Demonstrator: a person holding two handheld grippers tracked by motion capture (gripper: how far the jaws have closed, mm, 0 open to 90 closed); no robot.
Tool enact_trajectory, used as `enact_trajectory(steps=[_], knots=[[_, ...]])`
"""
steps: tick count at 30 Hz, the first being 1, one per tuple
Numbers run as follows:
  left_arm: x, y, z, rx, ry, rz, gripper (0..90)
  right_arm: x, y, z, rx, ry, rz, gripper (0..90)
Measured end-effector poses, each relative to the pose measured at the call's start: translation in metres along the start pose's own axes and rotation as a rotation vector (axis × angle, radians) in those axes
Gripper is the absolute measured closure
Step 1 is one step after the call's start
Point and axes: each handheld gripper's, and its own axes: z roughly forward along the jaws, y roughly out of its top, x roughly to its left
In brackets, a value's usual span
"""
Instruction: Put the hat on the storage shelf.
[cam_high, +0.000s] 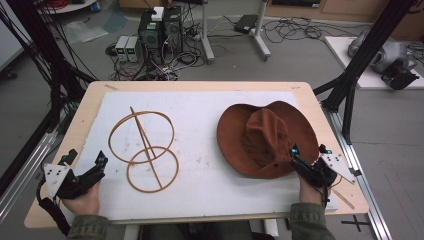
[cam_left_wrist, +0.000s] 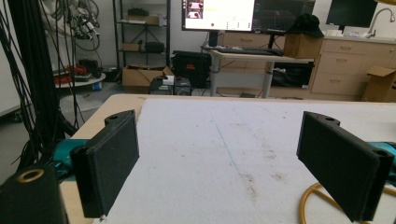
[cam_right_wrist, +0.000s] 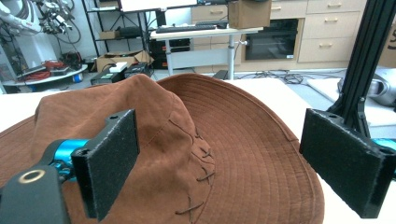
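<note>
Right hand-held gripper (cam_high: 309, 151) wide open at one brown hat (cam_high: 267, 137); left hand-held gripper (cam_high: 90, 159) open, empty; one wire stand (cam_high: 145, 150).

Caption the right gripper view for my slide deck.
Open right gripper poised over a brown brimmed hat.

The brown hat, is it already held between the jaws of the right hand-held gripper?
No, the right hand-held gripper has its jaws wide apart, and the brown hat lies on the table between them without touching either pad.
</note>
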Motion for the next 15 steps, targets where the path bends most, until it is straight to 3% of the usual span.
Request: enact_trajectory(steps=[15], knots=[[0.0011, 0.0001, 0.0, -0.003, 0.004, -0.005, 13.2, 0.001, 0.0006, -0.0018, -0.004, 0.007, 0.002, 11.3]])
